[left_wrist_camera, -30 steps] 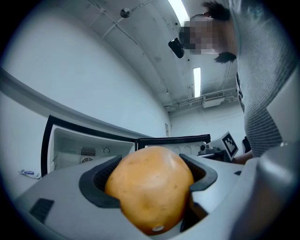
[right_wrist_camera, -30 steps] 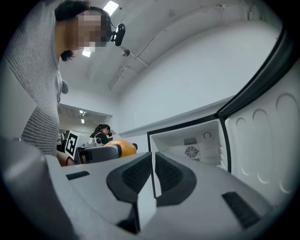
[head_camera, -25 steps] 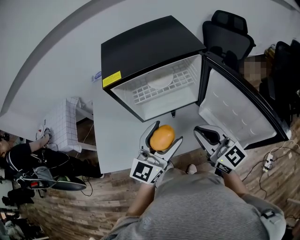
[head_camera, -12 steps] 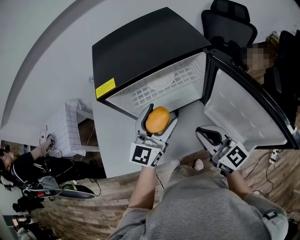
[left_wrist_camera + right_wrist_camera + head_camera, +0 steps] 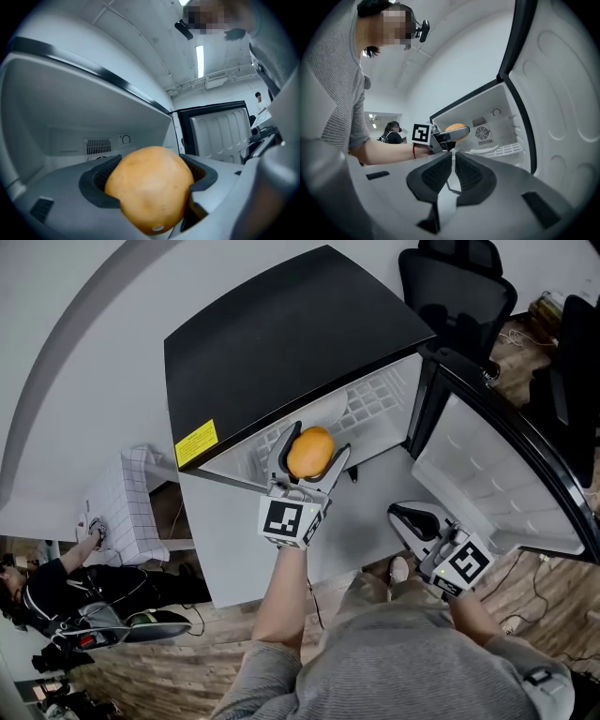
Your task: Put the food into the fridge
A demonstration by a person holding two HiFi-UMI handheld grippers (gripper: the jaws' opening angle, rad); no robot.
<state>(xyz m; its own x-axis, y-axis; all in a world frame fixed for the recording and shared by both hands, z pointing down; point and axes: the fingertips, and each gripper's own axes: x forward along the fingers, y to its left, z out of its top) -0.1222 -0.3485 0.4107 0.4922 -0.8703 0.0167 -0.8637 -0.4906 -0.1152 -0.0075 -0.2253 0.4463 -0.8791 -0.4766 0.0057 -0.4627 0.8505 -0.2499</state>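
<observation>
My left gripper (image 5: 314, 442) is shut on an orange (image 5: 310, 452), a round orange-yellow fruit, and holds it at the open mouth of the small black fridge (image 5: 281, 343). In the left gripper view the orange (image 5: 150, 187) fills the space between the dark pads, and the white fridge interior (image 5: 84, 122) lies straight ahead. Lower right, my right gripper (image 5: 405, 515) stays back over the table edge, shut and empty. Its own view shows the pads (image 5: 436, 174) almost touching, with the orange (image 5: 456, 127) beyond them. The fridge door (image 5: 487, 474) stands wide open to the right.
A white wire shelf (image 5: 370, 399) crosses the fridge interior. The fridge stands on a white table (image 5: 234, 540). A black office chair (image 5: 459, 287) is behind the door. At the left are a white gridded cabinet (image 5: 127, 502) and a seated person (image 5: 56, 582).
My left gripper has carried the orange forward from over the table to the fridge opening. The right gripper has stayed roughly where it was.
</observation>
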